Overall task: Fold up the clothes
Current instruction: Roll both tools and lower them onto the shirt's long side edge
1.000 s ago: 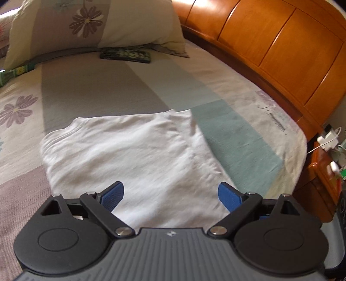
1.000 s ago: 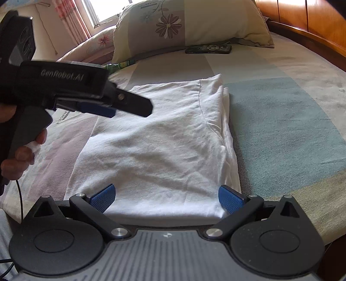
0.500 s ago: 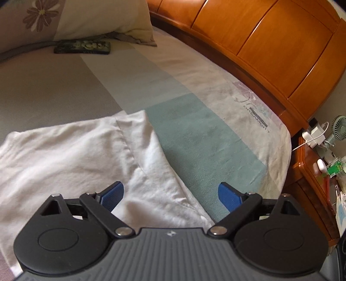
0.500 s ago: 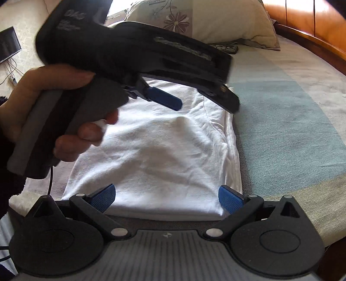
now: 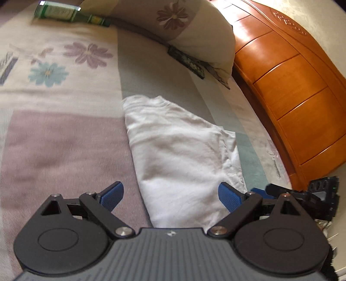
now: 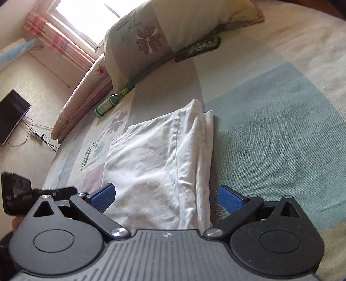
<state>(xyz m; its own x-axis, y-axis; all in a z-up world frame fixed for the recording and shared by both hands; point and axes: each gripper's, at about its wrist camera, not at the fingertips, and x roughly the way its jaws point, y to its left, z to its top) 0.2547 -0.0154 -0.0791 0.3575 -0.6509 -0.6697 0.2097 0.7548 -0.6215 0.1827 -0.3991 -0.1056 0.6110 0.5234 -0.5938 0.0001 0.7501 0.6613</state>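
A folded white garment (image 5: 179, 155) (image 6: 160, 162) lies flat on the patchwork bedspread (image 5: 54, 140) (image 6: 270, 121). My left gripper (image 5: 170, 195) is open over its near end, blue pads spread wide, the cloth's left edge passing between them. My right gripper (image 6: 165, 195) is open too, hovering over the garment's near right part, with its stacked side edges between the pads. Nothing is pinched by either one. The right gripper's body (image 5: 311, 194) shows at the left wrist view's right edge; the left gripper's body (image 6: 23, 194) shows at the right wrist view's left edge.
A flowered pillow (image 5: 179, 28) (image 6: 164, 36) lies at the head of the bed, with a dark patterned flat case (image 5: 188, 62) (image 6: 199, 48) and a green bottle (image 5: 71, 15) (image 6: 113, 101) beside it. An orange wooden headboard (image 5: 292, 86) runs along the right. A dark screen (image 6: 12, 116) stands beyond the bed.
Both grippers have swung and tilted to a new angle over the garment's near end. The left gripper has drawn back out of the right wrist view's centre to its left edge. Both stay open.
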